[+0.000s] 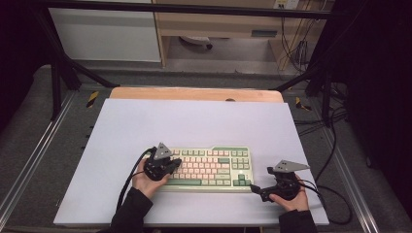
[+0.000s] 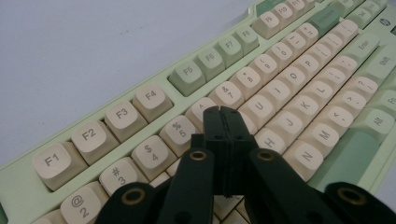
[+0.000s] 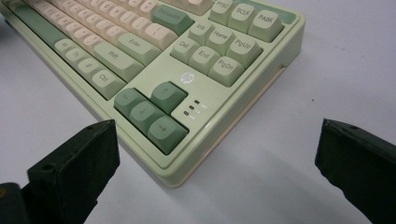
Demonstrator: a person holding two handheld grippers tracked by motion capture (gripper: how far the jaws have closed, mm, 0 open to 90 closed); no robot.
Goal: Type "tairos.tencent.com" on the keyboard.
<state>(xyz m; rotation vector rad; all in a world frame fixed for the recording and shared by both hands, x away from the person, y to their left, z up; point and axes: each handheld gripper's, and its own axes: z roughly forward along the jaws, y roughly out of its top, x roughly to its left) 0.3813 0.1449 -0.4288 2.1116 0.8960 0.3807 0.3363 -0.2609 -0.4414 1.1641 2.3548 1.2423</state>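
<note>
A pale green keyboard [image 1: 214, 168] with cream and green keys lies on the white table top near the front edge. My left gripper [image 1: 171, 163] hovers over its left half, jaws shut with nothing between them. In the left gripper view the closed tips [image 2: 221, 112] sit just above the number-row keys of the keyboard [image 2: 289, 93], near the 6 key. My right gripper [image 1: 254, 188] rests just right of the keyboard's front right corner, jaws wide open. In the right gripper view its fingertips [image 3: 88, 149] frame the corner of the keyboard [image 3: 196, 154] by the arrow keys; nothing is gripped.
The white table top [image 1: 194, 126] spreads wide behind and beside the keyboard. Black cables [image 1: 127, 184] trail from both grippers toward the front edge. Metal frame bars [image 1: 63, 63] and more cables [image 1: 335, 145] stand beyond the table's sides.
</note>
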